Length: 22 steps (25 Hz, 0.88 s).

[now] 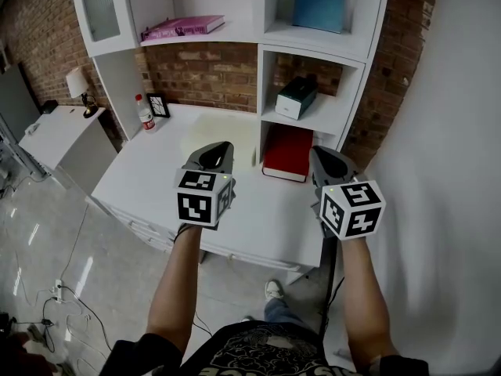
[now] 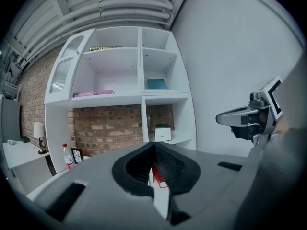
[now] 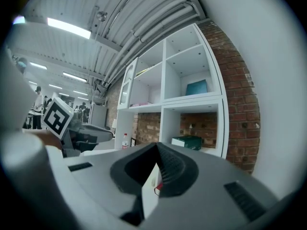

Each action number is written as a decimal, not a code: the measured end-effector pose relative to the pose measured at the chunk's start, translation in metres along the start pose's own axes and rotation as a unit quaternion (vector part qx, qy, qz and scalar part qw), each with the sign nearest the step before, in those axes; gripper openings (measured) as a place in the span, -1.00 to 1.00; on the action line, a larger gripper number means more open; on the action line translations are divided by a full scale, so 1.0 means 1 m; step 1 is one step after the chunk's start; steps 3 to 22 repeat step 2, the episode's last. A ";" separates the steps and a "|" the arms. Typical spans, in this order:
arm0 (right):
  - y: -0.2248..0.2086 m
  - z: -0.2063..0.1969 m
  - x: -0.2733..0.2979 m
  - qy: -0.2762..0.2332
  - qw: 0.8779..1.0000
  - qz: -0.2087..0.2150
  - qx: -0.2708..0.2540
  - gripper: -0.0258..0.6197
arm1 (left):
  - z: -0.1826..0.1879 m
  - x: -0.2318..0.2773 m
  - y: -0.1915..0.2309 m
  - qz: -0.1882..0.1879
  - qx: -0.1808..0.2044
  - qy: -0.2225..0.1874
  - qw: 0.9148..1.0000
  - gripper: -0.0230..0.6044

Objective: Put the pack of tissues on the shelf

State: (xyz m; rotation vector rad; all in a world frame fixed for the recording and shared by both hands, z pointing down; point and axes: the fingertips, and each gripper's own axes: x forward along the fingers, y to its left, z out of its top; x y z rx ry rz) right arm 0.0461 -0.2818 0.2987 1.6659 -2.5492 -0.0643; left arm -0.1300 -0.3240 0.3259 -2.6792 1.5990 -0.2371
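Observation:
The pack of tissues (image 1: 296, 98), a white box with a dark green top, rests on the shelf (image 1: 329, 116) in the middle right compartment. It also shows far ahead in the left gripper view (image 2: 163, 132) and the right gripper view (image 3: 188, 142). My left gripper (image 1: 221, 146) hovers over the white desk (image 1: 149, 182), jaws shut with nothing between them (image 2: 153, 145). My right gripper (image 1: 319, 152) hangs beside it at the same height, in front of the shelf's lower compartment, jaws closed and empty (image 3: 157, 145). Neither gripper touches the pack.
A red book (image 1: 287, 153) lies in the lowest compartment under the tissue shelf. A pink book (image 1: 184, 27) and a teal book (image 1: 318, 2) sit on higher shelves. A bottle (image 1: 145, 112) and a small frame (image 1: 159, 105) stand at the desk's back left. A lamp (image 1: 78, 84) tops a side cabinet.

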 end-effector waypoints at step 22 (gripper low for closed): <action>0.000 0.001 0.000 -0.001 1.000 0.000 -0.001 -0.91 | -0.003 -0.001 0.002 0.003 -0.002 0.002 1.000 -0.93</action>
